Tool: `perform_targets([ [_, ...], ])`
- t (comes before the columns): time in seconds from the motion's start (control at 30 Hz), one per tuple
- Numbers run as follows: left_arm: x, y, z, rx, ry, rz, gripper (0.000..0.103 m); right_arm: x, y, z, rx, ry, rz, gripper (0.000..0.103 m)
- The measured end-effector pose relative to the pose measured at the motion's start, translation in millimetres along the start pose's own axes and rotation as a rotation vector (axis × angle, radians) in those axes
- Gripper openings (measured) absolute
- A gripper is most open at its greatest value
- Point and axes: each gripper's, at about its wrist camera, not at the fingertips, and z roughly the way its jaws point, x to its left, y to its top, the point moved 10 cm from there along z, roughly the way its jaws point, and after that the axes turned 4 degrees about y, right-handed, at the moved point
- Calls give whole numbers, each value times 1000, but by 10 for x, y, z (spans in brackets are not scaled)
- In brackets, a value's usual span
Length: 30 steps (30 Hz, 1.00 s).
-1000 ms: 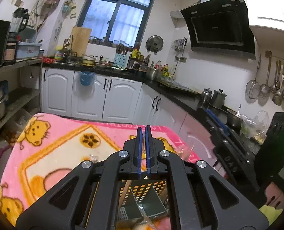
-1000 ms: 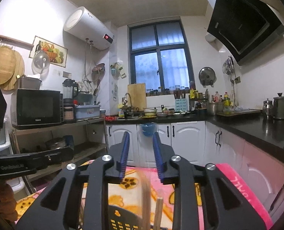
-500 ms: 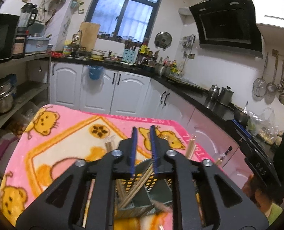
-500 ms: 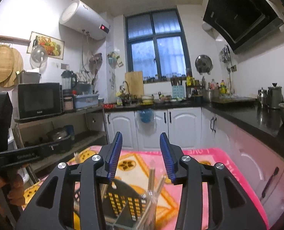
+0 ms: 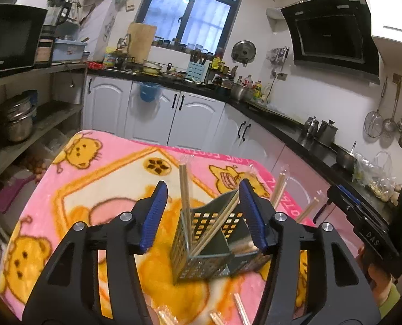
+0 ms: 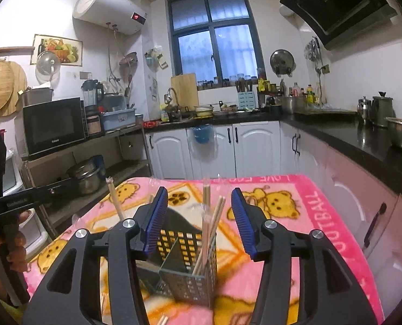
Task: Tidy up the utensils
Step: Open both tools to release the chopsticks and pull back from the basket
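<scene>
Several wrapped chopsticks (image 5: 185, 189) lean inside perforated metal holder (image 5: 201, 257).

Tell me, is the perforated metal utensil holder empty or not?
Not empty. The perforated metal utensil holder has wrapped wooden chopsticks standing inside, leaning against its rim.

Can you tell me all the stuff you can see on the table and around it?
utensil holder: one, dark metal mesh with compartments, on the middle of the blanket
chopsticks: several, pale wood, some in clear wrappers, standing tilted in the holder
loose chopsticks: a few, pale wood, lying on the blanket near the camera
blanket: one, pink with yellow bears, covering the table
microwave: one, black, shelf on the left
water heater: one, white, high on the wall
range hood: one, black, right wall
left gripper: one, black with blue pads, open, above the holder
right gripper: one, black with blue pads, open, above the holder
</scene>
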Motion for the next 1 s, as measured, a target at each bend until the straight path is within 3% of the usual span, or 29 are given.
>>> perform_targets([
  [0.03, 12, -19, -31, -2, 3, 0, 50, 4, -21, -29, 2, 0, 4, 50],
  [0.07, 18, -37, -55, -3, 5, -1, 61, 3, -36, -53, 3, 0, 7, 51],
  [0.1, 22, -65, -82, -1, 5, 1, 66, 9, -48, -79, 4, 2, 10, 51],
  [0.27, -6, -172, -178, 3, 5, 17, 71, 42, -126, -192, 10, 7, 12, 56],
  [0.5, -76, -372, -280, 15, -2, 28, 91, 80, -255, -293, 37, 5, 0, 65],
  [1.0, -176, -726, -268, 76, -13, 26, 92, 86, -567, -433, 113, 21, -8, 67],
])
